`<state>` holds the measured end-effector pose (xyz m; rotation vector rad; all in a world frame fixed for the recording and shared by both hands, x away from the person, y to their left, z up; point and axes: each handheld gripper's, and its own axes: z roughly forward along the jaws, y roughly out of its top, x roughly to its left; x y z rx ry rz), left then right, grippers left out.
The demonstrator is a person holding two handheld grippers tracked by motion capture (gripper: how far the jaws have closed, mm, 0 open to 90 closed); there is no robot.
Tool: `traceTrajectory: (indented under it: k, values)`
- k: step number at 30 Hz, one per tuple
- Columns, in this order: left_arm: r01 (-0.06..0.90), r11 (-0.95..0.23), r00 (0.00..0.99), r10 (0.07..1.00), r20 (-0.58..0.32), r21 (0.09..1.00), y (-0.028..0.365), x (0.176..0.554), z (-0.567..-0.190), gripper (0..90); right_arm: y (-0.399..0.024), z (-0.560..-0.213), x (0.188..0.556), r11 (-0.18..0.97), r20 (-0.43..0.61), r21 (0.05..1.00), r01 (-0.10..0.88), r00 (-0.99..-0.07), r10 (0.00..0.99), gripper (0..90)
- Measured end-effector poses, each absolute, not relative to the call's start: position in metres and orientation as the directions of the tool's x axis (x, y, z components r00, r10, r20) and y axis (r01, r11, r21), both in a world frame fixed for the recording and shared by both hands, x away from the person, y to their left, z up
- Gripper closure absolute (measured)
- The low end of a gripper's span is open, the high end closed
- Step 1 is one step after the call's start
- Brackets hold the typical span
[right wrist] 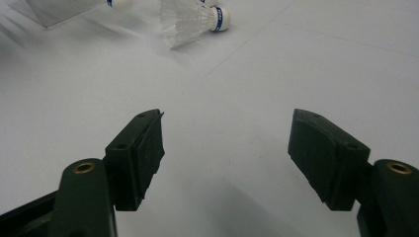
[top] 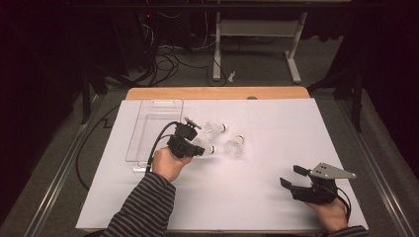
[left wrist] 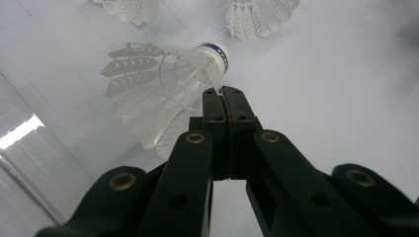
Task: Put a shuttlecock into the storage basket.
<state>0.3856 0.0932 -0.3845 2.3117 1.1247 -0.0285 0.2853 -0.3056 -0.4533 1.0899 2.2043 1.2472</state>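
Your right gripper (top: 291, 177) rests on the near right of the white sheet (top: 276, 133) with jaws spread and empty, while farther off your left gripper (left wrist: 225, 92) pinches a feather of the shuttlecock (left wrist: 163, 94), beside the clear tray (top: 148, 126).

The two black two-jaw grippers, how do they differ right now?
The left gripper has its jaws shut, pinching a feather of a white feathered shuttlecock; the right gripper stands wide open, holding nothing. The left is beside the clear plastic tray; the right sits apart, near the table's edge. Both are hand-held.
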Motion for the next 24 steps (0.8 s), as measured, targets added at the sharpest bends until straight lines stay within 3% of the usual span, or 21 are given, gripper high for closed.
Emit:
traceTrajectory:
  k: [24]
  values:
    - [0.707, -0.486, 0.667, 0.700, -0.255, 0.514, 0.105, 0.376, -0.372, 90.0, -0.306, -0.453, 0.285, 0.304, 0.043, 0.845, 0.439, -0.624, 0.780, 30.2]
